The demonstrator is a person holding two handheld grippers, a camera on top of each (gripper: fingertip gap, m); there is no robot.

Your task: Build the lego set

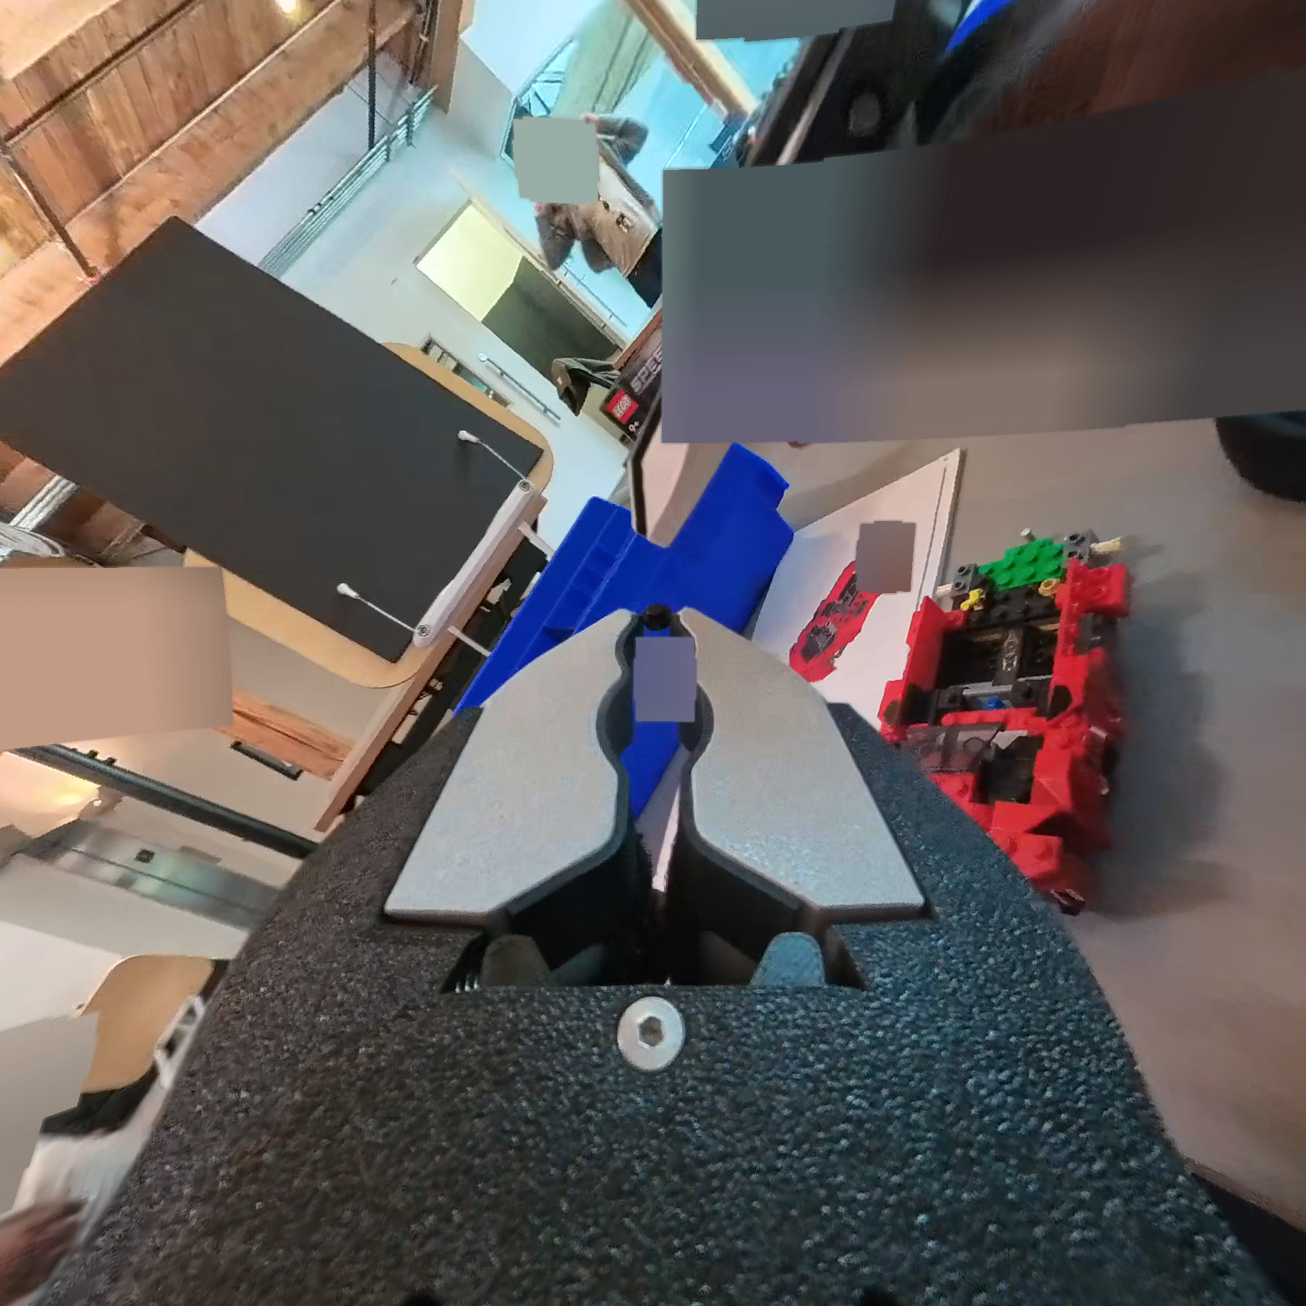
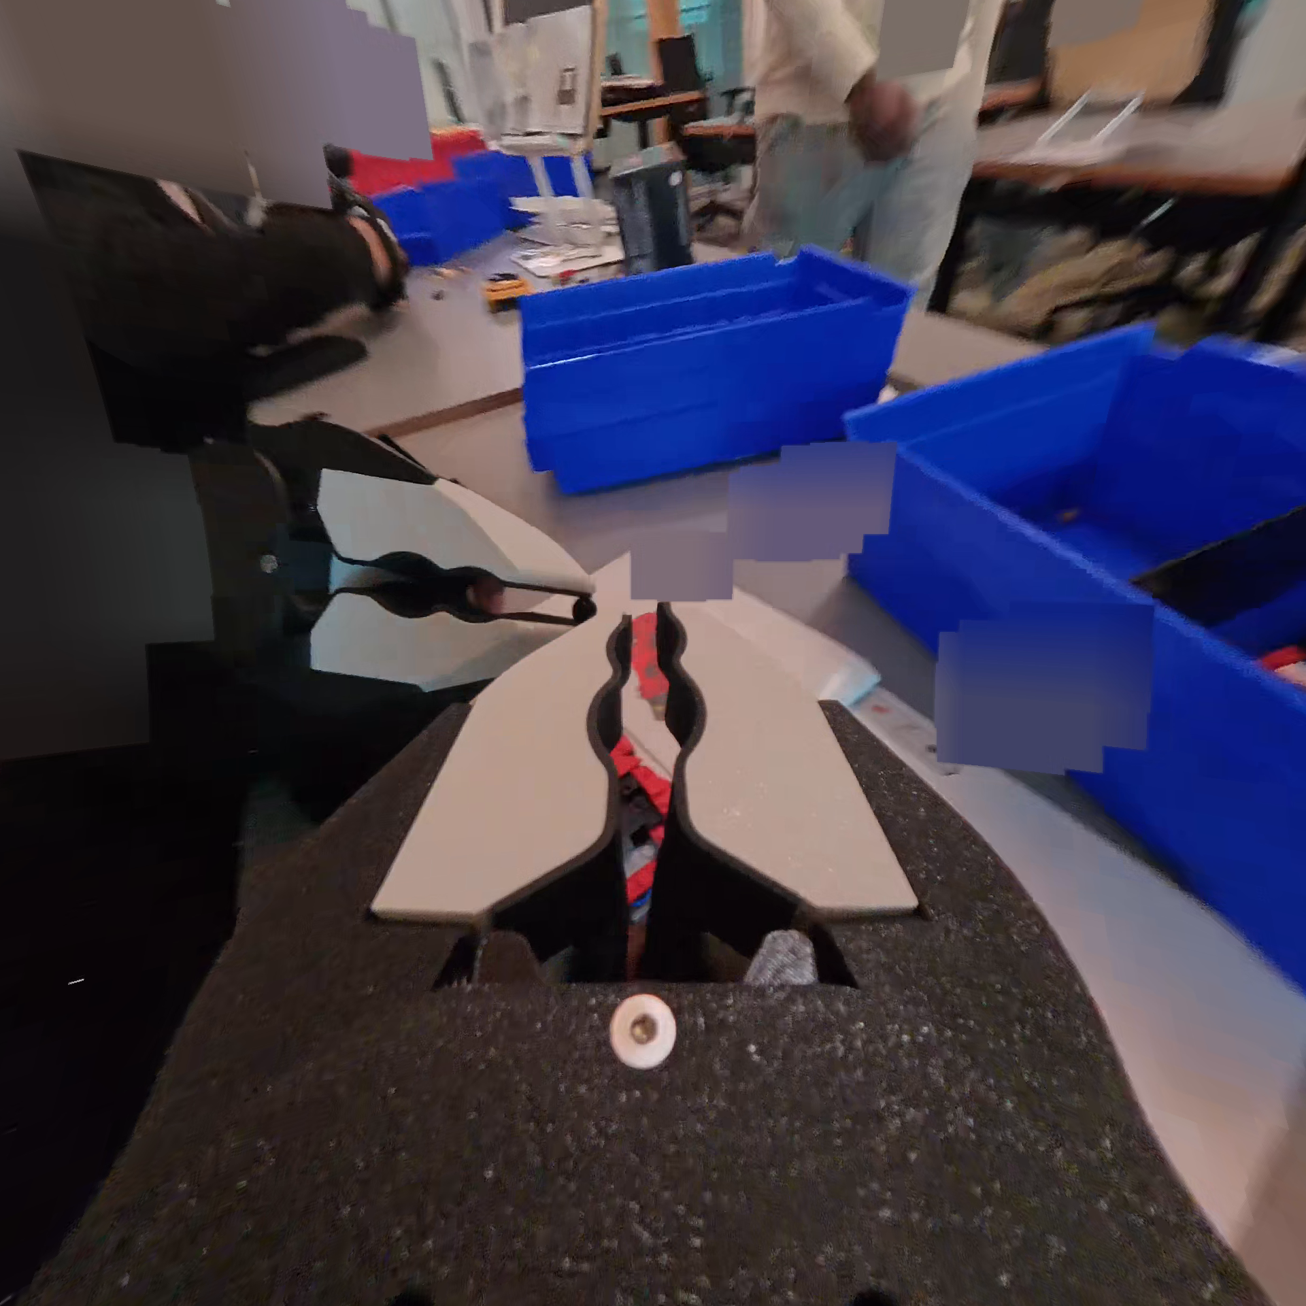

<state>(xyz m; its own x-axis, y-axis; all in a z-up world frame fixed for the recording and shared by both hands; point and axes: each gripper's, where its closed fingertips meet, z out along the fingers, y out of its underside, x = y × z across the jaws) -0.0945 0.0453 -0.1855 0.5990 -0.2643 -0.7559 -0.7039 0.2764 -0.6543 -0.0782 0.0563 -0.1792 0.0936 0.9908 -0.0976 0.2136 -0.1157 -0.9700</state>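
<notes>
In the left wrist view, the left gripper (image 1: 656, 622) has its fingers drawn nearly together, pinching a small black piece (image 1: 656, 617) at the very tips; a narrow slit runs between the fingers behind it. At 3 o'clock from the tips, well apart, the red car (image 1: 1003, 714) lies on the grey table (image 1: 1201, 777), half built, with a black interior and a green plate (image 1: 1025, 562) at its far end. Between the tips and the car lies a white booklet (image 1: 869, 636) showing a red car picture. Just beyond the tips, at 12 o'clock, is a blue bin (image 1: 707, 544). Farther off, at 10 o'clock, is a dark tabletop (image 1: 247, 424).

In the right wrist view, the right gripper (image 2: 644, 622) has its fingers set narrowly apart, with nothing seen clamped between them; red and black bricks (image 2: 639, 777) show through the gap, below. Its tips nearly meet those of the left gripper (image 2: 586, 608), which comes in from 9 o'clock with the same black piece (image 2: 584, 608) in its tips. At 3 o'clock is a blue bin (image 2: 1060, 565), and another bin (image 2: 707, 381) stands at 12 o'clock. Beyond it, a person (image 2: 848, 141) stands.
</notes>
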